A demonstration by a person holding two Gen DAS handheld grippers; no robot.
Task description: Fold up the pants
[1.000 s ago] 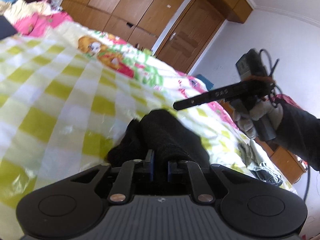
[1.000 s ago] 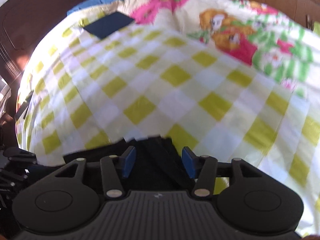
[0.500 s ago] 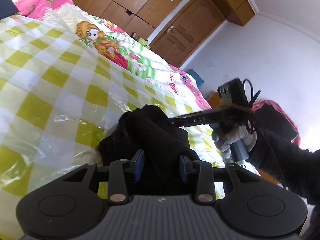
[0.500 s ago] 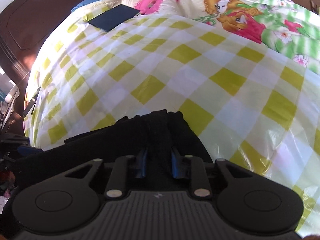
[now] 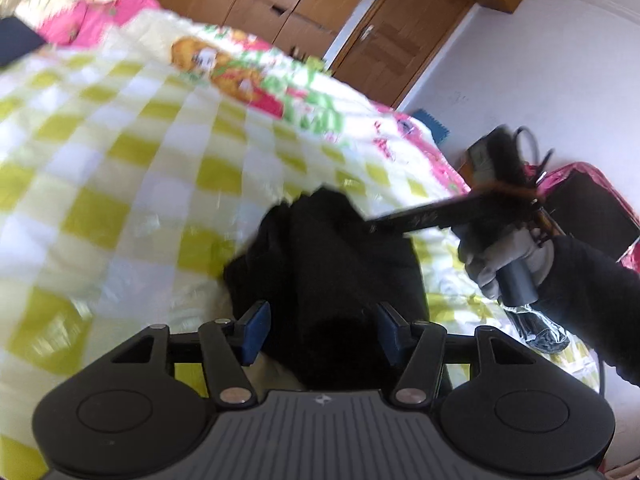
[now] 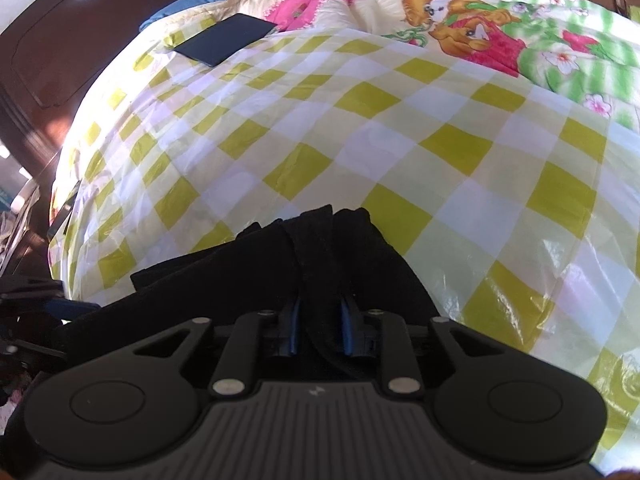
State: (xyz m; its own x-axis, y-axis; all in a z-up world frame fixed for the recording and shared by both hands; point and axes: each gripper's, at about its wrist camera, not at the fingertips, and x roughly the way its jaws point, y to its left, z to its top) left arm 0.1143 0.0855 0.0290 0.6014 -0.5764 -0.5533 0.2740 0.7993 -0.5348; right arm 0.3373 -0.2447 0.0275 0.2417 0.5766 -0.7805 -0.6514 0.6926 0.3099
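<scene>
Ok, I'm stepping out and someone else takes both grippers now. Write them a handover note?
Left gripper: open, blue pads either side of the black pants, not gripping.
Right gripper: shut on a bunched fold of the pants.
Pants lie crumpled at the near edge of the checked bedspread.
Done: no neat fold visible yet.
Left: probably spread flat, fold, smooth.

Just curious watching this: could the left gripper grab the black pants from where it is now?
Probably yes: the left gripper is open with the black pants bunched right between its fingers, nothing in between.
</scene>
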